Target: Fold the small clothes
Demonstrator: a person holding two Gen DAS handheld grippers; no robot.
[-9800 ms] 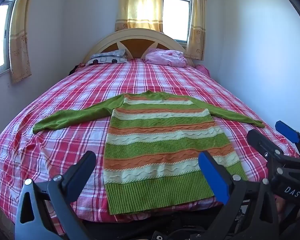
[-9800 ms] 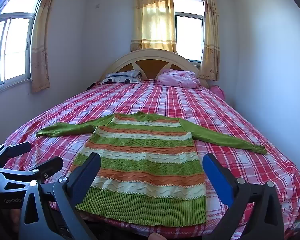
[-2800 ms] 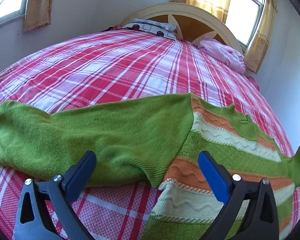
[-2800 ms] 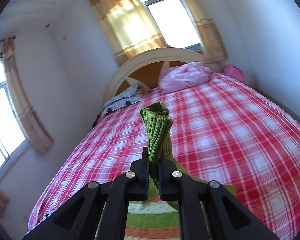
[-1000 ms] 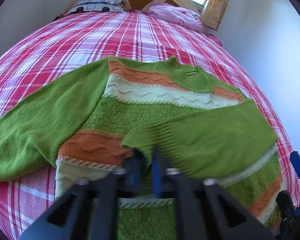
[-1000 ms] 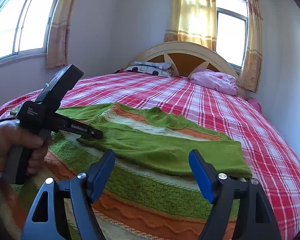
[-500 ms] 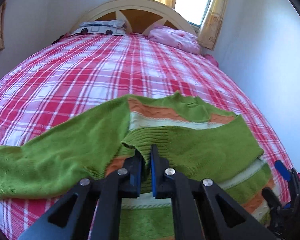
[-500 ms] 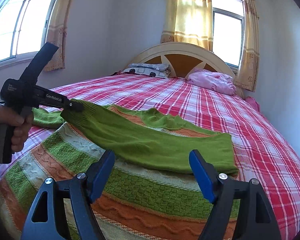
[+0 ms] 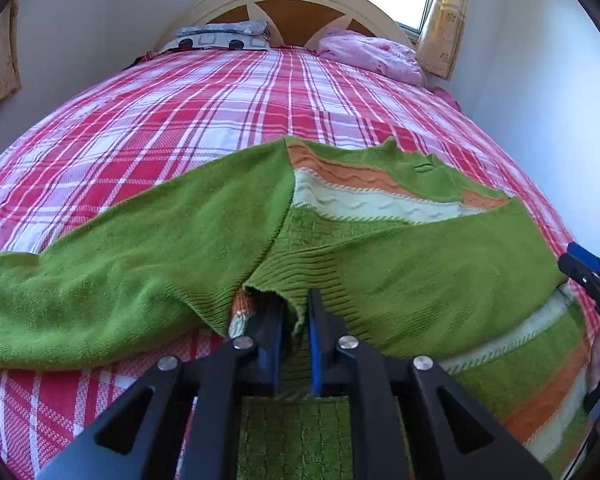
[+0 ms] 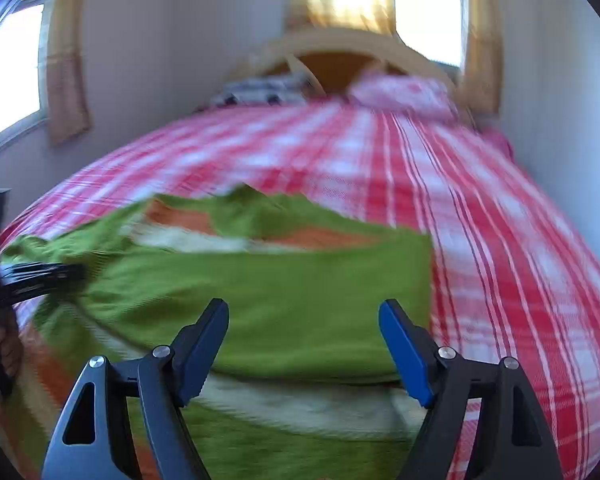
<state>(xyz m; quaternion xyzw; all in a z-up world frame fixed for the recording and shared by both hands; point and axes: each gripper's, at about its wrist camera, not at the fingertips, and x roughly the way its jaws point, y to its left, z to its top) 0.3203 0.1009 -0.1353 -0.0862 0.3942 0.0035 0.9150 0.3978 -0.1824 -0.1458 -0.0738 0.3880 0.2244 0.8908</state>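
A green, orange and cream striped sweater (image 9: 380, 204) lies flat on the bed. Its right sleeve (image 9: 440, 276) is folded across the chest. My left gripper (image 9: 294, 320) is shut on that sleeve's ribbed cuff (image 9: 296, 284), low over the sweater's left side. The left sleeve (image 9: 120, 264) stretches out to the left on the bedspread. My right gripper (image 10: 304, 344) is open and empty, just above the folded sleeve (image 10: 300, 304) near the sweater's right edge. The right wrist view is blurred; the left gripper shows at its left edge (image 10: 40, 276).
The red and white plaid bedspread (image 9: 220, 112) covers the whole bed. Two pillows (image 9: 364, 52) lie by the cream headboard (image 9: 292, 4). A white wall runs close along the bed's right side. The right gripper shows at the left wrist view's right edge (image 9: 592, 276).
My left gripper has carried the cuff down and left, laying it at the sweater's left side. My right gripper has swung right and lower toward the folded sleeve, still open.
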